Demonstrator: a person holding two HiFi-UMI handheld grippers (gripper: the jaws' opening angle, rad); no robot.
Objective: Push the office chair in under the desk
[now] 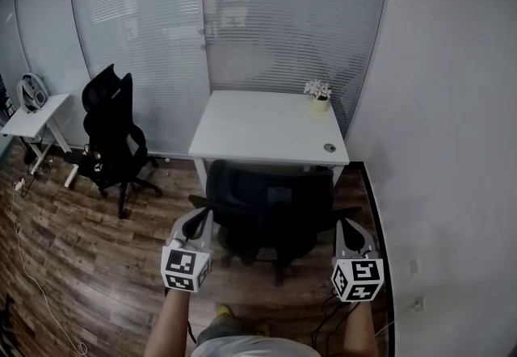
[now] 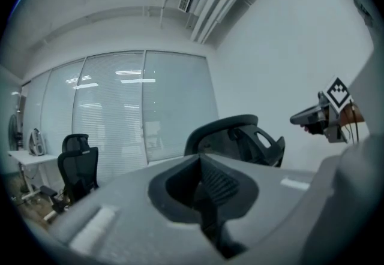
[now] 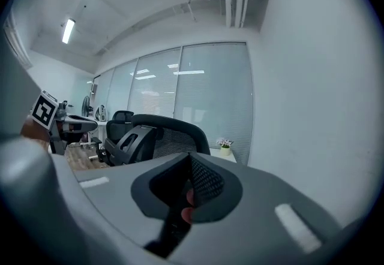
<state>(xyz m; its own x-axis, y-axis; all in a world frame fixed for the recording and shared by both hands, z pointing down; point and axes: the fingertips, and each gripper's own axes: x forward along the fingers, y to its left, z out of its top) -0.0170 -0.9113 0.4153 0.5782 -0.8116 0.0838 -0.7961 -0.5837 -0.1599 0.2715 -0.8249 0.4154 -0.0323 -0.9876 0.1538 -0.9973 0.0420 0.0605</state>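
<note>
At far left, against the blind-covered glass partition (image 1: pixel 145 16), a small white side table (image 1: pixel 32 117). Just right of it, on the wood floor (image 1: pixel 81 250), a spare black chair (image 1: pixel 113 133), well apart from the desk.

At centre, a white desk (image 1: pixel 258 133) set into the corner, with a small potted plant (image 1: pixel 317 94) at its far right corner and a round grommet (image 1: pixel 329 148) near its front right edge. Drawn up to the desk's near edge, the black office chair (image 1: pixel 271 210), backrest toward the camera, seat reaching in beneath the tabletop, base showing on the floor in front.

Low beside the backrest's left edge, the left gripper (image 1: pixel 196 216), marker cube (image 1: pixel 187 268) facing up, tips aimed toward the desk; contact with the chair impossible to confirm. In the left gripper view, fingers (image 2: pixel 219 183) clenched pad to pad, with the backrest ahead and to the right.

Beside the chair's right armrest, the right gripper (image 1: pixel 347 224), level with its partner and likewise aimed at the desk. In the right gripper view, fingers (image 3: pixel 204 181) clamped together, with the backrest off to the left.

At far right, a plain white wall (image 1: pixel 452 105) running the length of the room.
</note>
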